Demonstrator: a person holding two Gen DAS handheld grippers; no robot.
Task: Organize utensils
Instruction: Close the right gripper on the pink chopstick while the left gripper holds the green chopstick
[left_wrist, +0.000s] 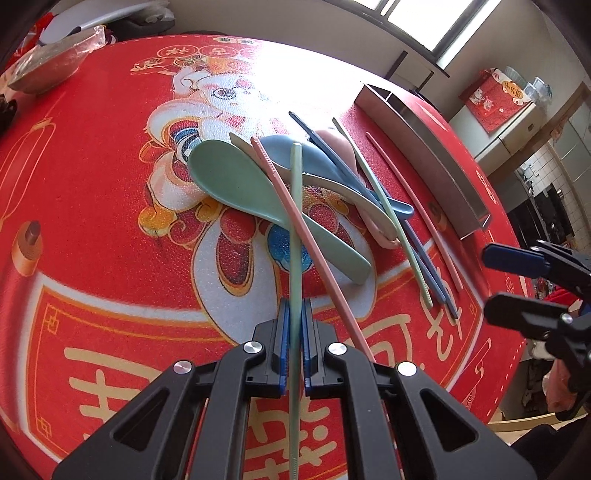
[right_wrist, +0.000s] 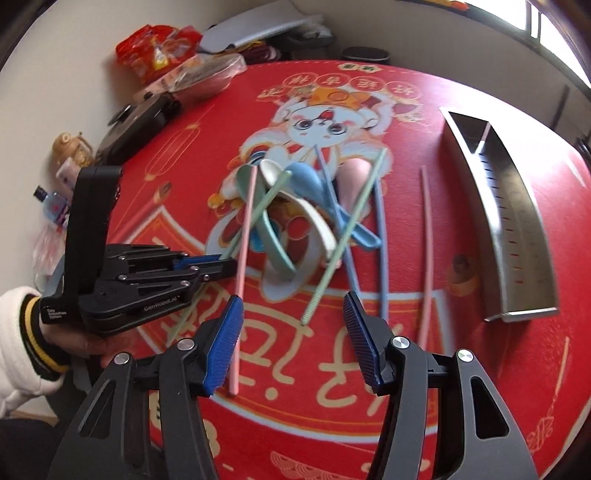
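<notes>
A pile of spoons and chopsticks lies mid-table: a green spoon (left_wrist: 236, 184), a blue spoon (left_wrist: 314, 158), a beige spoon (right_wrist: 314, 218), pink, blue and green chopsticks. My left gripper (left_wrist: 294, 314) is shut on a green chopstick (left_wrist: 295, 229), whose far end rests on the pile; it also shows in the right wrist view (right_wrist: 273, 192), with the left gripper (right_wrist: 221, 267) at the left. My right gripper (right_wrist: 291, 332) is open and empty, near the ends of a second green chopstick (right_wrist: 343, 236) and a pink chopstick (right_wrist: 243, 251). A steel utensil tray (right_wrist: 517, 221) lies at the right.
A red printed mat (left_wrist: 110, 258) covers the round table. A lone pink chopstick (right_wrist: 426, 254) lies beside the tray. At the far left edge stand a foil-covered bowl (right_wrist: 199, 77), snack bags (right_wrist: 155, 44), a black box (right_wrist: 136, 125) and small bottles (right_wrist: 55, 203).
</notes>
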